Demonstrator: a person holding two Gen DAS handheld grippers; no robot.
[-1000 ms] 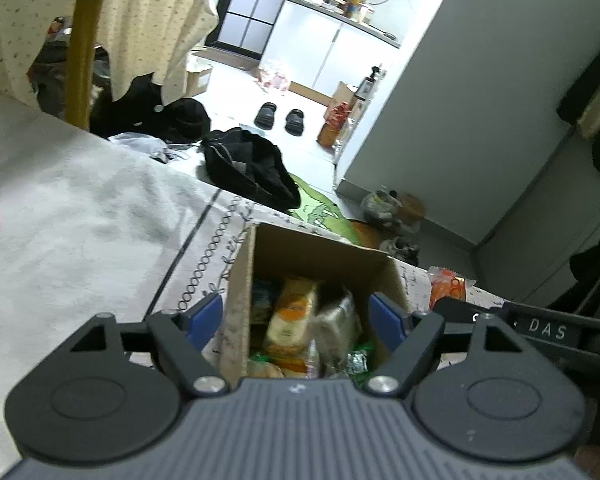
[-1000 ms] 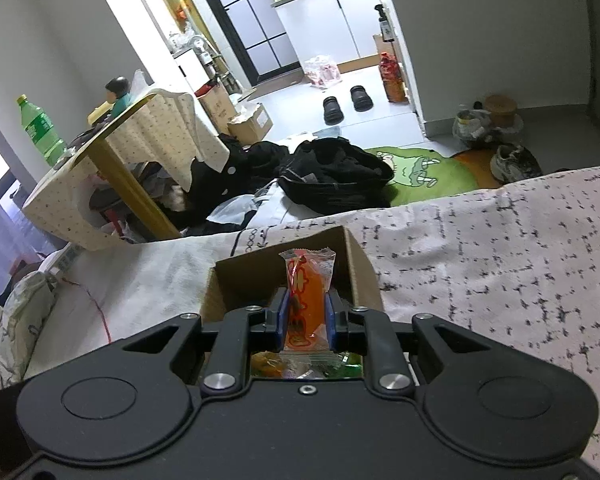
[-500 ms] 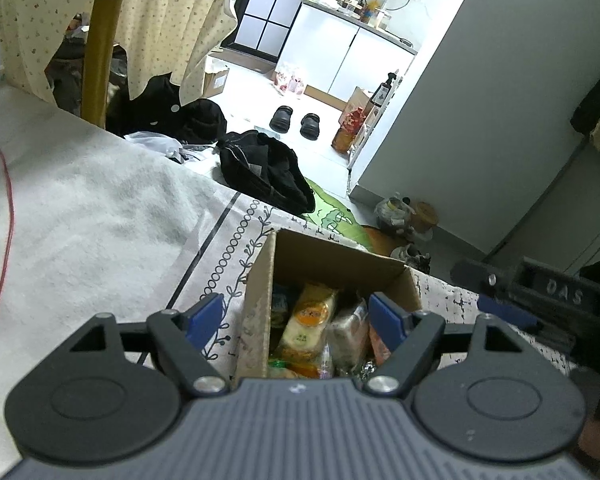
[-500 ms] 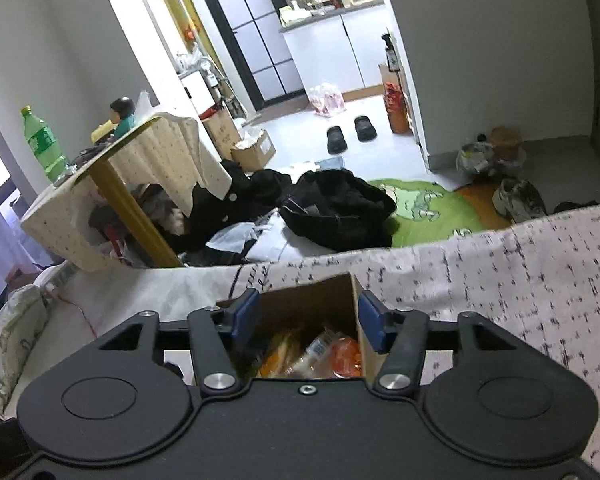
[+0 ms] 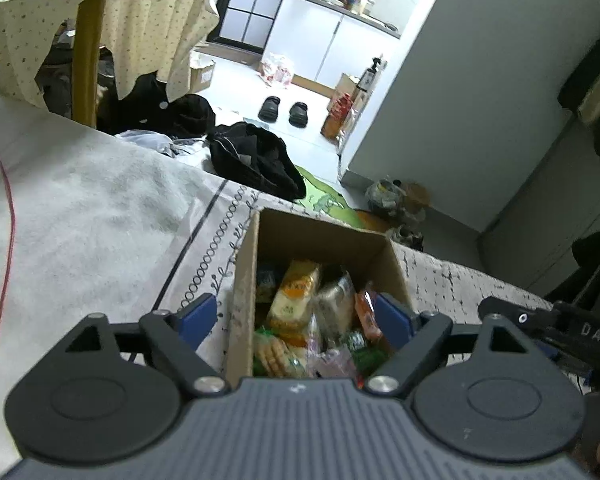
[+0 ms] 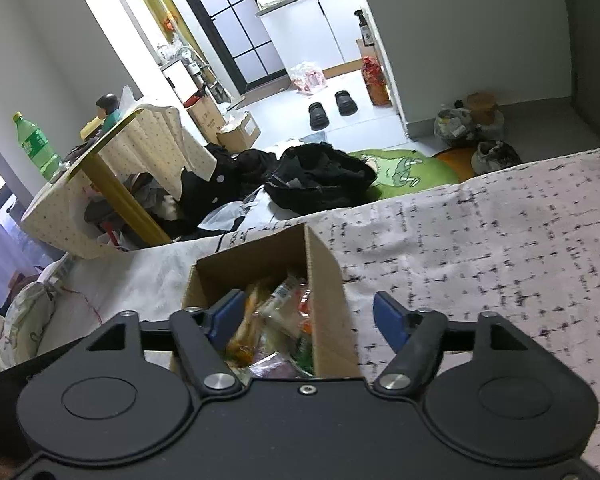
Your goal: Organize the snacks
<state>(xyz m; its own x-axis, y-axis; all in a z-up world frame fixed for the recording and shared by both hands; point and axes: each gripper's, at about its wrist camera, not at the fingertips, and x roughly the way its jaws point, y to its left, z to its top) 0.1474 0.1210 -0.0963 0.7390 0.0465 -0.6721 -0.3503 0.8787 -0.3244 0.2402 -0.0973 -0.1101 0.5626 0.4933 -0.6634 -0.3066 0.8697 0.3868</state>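
Black bag [image 5: 256, 162] on the floor — slippers [image 5: 284, 107] beyond, green bottle [image 6: 34, 145] on draped table [image 6: 140, 148].

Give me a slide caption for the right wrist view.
Right gripper, jaws opening and empty, over a cardboard box of snack packets.

A pale patterned bedspread [image 6: 500, 240] fills the foreground. Beyond it, on the floor, lie a black bag [image 6: 320, 180] and a green cartoon rug [image 6: 400, 168]. To the left stands a table with a yellow leg [image 5: 86, 60], draped in a dotted cream cloth [image 5: 148, 32]; a green plastic bottle [image 6: 34, 144] stands on it. A grey wall [image 5: 480, 80] rises on the right. Further back, a pair of black slippers [image 6: 332, 108] sits on bright white floor before white kitchen cabinets [image 5: 332, 48] and a dark-framed glass door [image 6: 236, 16]. Daylight glows at the far left.
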